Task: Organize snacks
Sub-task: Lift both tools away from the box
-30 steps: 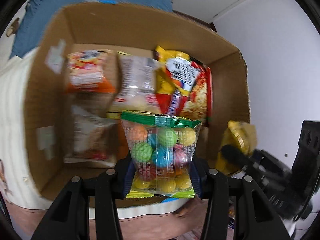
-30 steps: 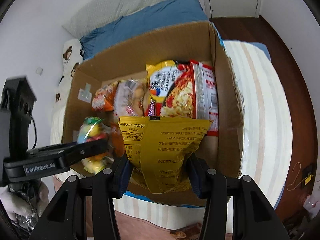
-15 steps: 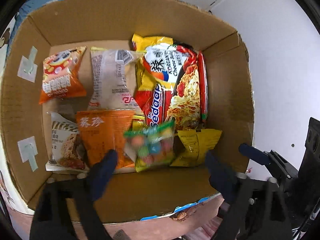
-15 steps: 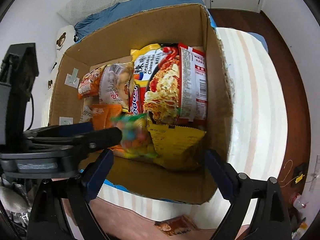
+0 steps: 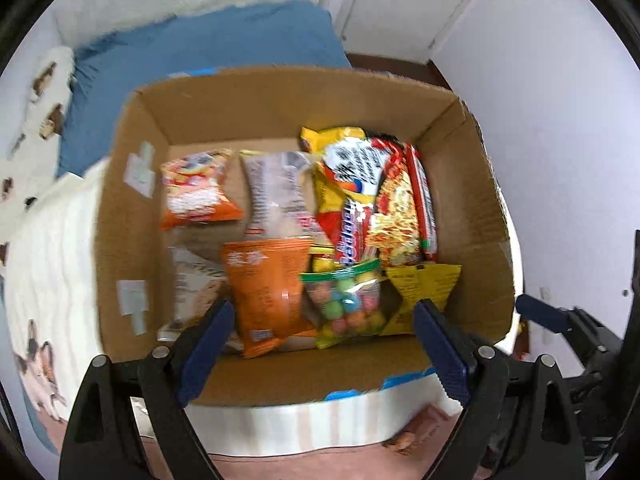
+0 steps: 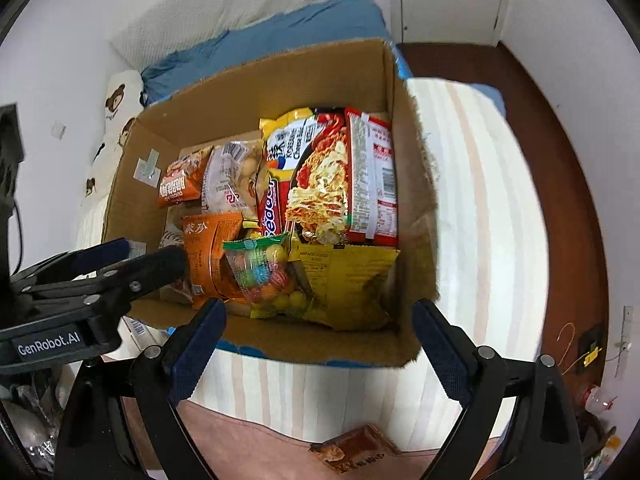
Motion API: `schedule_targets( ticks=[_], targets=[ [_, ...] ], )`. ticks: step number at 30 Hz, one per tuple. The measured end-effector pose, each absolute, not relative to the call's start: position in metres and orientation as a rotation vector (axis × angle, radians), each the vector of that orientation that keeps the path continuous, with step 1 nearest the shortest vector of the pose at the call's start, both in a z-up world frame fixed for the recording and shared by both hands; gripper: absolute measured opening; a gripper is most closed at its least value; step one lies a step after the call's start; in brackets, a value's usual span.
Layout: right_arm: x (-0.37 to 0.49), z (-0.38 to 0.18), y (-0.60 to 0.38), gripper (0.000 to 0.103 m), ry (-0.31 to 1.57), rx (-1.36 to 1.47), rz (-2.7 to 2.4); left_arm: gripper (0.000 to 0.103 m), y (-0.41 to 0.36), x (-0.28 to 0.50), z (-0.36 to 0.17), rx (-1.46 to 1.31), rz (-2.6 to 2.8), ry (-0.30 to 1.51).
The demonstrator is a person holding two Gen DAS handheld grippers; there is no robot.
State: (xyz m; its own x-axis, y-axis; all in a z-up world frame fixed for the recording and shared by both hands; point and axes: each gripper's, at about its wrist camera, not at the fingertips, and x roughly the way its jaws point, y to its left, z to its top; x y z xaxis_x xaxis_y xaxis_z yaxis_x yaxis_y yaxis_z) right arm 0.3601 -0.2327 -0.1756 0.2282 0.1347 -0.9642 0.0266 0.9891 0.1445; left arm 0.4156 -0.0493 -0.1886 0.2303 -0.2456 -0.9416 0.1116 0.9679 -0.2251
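An open cardboard box (image 5: 280, 96) (image 6: 280, 80) on a bed holds several snack packs. A clear bag of coloured candy balls (image 5: 347, 304) (image 6: 262, 276) lies at the box's near side, beside a yellow packet (image 5: 422, 286) (image 6: 348, 280) and an orange packet (image 5: 266, 288) (image 6: 208, 256). Red noodle packs (image 5: 396, 204) (image 6: 340, 184) lie behind. My left gripper (image 5: 320, 344) is open and empty above the box's near edge; it also shows in the right wrist view (image 6: 132, 260). My right gripper (image 6: 320, 344) is open and empty, just right of the left one.
The box sits on a white striped bedcover (image 6: 480, 200) with a blue blanket (image 5: 200, 52) behind. A small snack packet (image 6: 356, 448) lies on the pinkish surface below the bed edge. A white wall (image 5: 560, 120) is at the right.
One second ago the left gripper held the candy bag and the right held the yellow packet. Both opened, and the packs now lie in the box. Both grippers have drawn back.
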Motion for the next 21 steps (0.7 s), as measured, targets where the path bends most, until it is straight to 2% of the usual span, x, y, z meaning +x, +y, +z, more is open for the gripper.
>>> schedule_targets(
  ticks=[21],
  targets=[
    [0.275, -0.084, -0.201, 0.096, 1.048, 0.064, 0.057, 0.092, -0.009, 0.314, -0.119, -0.042, -0.114, 0.988]
  ],
)
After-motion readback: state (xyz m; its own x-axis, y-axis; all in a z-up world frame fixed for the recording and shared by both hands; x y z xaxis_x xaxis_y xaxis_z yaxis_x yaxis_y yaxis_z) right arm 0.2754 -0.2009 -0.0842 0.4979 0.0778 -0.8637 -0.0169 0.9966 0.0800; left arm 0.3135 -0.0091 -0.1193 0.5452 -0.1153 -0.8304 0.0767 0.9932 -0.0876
